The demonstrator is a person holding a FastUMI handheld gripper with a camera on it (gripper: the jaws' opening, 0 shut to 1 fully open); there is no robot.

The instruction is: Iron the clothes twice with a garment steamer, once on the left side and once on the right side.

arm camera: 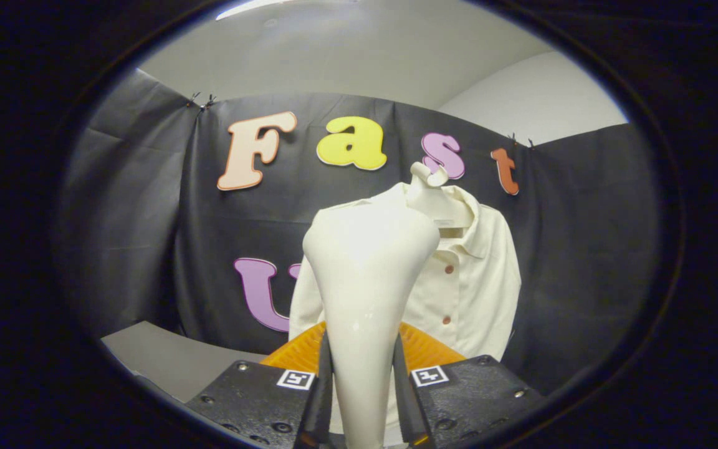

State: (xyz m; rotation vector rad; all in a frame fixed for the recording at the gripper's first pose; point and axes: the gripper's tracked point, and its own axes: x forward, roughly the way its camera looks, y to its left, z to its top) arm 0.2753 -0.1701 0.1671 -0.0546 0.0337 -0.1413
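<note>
Clamped between both fingers of the tool (363,399), the garment steamer (368,280) stood upright, its head overlapping the hanging cream shirt (471,280); grey worktop (166,358) lay open leftward.

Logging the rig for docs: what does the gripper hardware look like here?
The gripper has two blocky black housings with visible screw heads. Each housing carries a small square black-and-white fiducial tag on top. Ribbed orange parts sit just ahead of the housings.

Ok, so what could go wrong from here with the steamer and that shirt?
The gripper clamps only the narrow handle of the steamer, so its wide head could tip or twist in the fingers. The shirt hangs loosely from a hanger, so a push might swing it rather than smooth it.
</note>
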